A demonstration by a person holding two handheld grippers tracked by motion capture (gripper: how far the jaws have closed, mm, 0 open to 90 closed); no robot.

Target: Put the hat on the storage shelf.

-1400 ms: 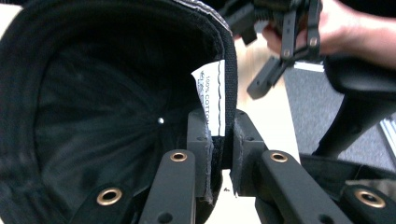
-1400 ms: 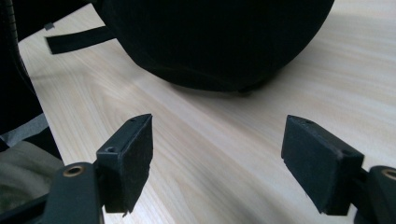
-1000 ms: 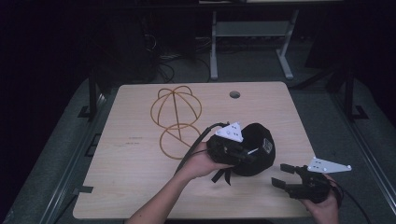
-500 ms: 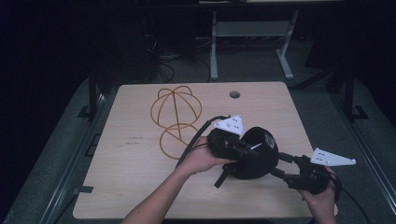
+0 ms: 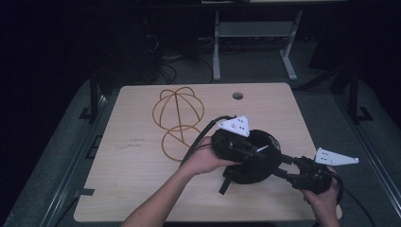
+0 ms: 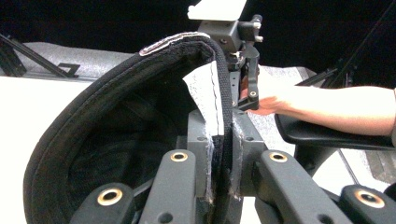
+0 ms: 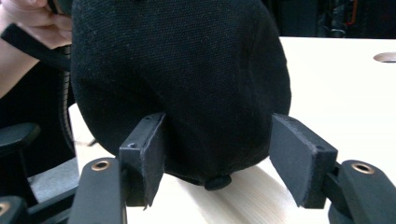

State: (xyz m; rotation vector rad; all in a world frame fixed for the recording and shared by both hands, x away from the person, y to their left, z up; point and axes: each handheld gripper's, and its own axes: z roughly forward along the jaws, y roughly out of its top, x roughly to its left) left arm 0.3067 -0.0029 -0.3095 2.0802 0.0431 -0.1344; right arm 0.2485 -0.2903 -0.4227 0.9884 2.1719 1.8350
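Evidently the left hand-held gripper [image 6: 219,186] was clamped on the black cap's [image 5: 257,161] rim; the right hand-held gripper [image 7: 217,158], jaws just closing, straddled its crown ungripped; next, pinching it.

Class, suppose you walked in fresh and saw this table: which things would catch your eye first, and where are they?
First, the black cap held up over the near right part of the wooden table, its rim pinched in the left gripper. The right gripper has its jaws around the cap's crown; they have just been closing, and a gap shows at one pad. Behind, at the table's middle, stands a thin wire hat stand.
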